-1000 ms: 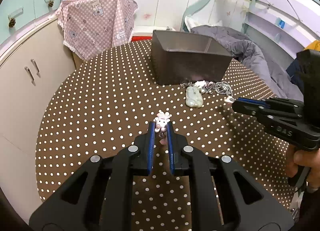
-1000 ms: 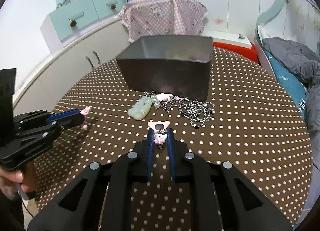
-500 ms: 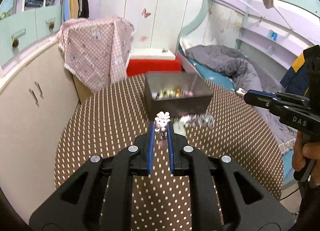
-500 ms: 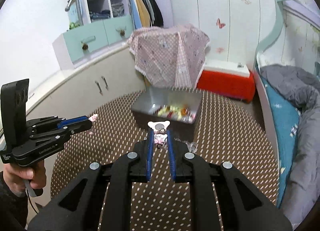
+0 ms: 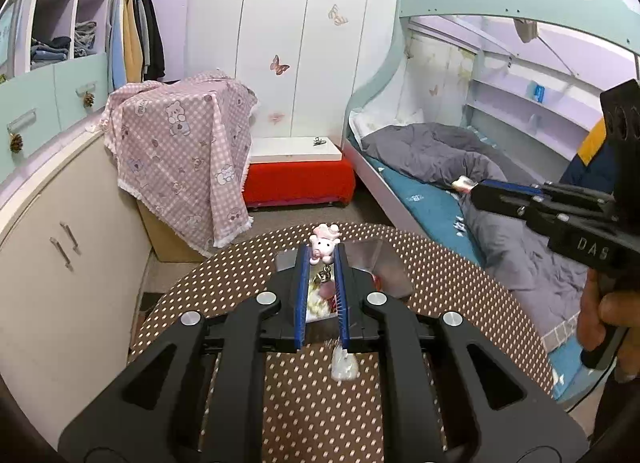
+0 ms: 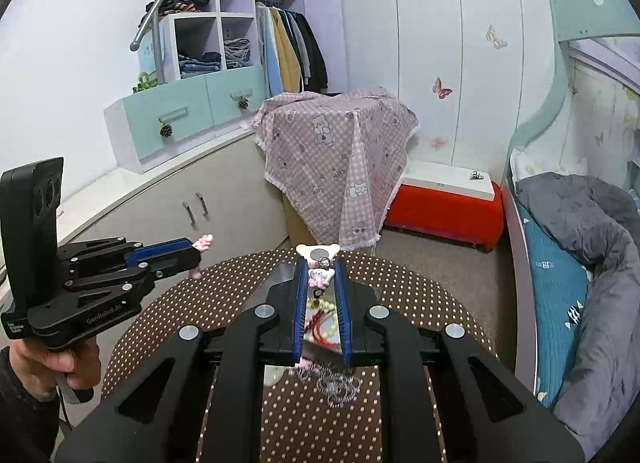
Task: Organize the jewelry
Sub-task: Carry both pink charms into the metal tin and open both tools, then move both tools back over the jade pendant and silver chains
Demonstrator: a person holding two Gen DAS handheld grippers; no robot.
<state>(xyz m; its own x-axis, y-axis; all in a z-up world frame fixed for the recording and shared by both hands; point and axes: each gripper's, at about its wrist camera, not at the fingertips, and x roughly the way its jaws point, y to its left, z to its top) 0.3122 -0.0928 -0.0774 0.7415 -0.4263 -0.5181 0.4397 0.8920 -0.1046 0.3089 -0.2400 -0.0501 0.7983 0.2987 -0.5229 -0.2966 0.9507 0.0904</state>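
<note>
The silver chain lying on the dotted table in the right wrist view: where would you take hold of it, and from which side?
Take the silver chain at the thick middle of its heap, coming straight down from above. It lies flat and bunched on the dotted table, so no edge sticks up for a side approach, and a pinch on the bundle likely lifts several loops together. The right tool is shut on a pink charm, so it must drop that first.

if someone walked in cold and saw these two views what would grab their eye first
Probably the small pink-and-white cartoon charm pinched at the tip of the left tongs, and a similar pink-and-white charm with a beige bear-shaped tag gripped in the right tongs, both held above the brown polka-dot round table. Below them sits the grey metal box with beads and red cord inside, and behind the table a pink checked bear-print cloth drapes over a stand.
</note>
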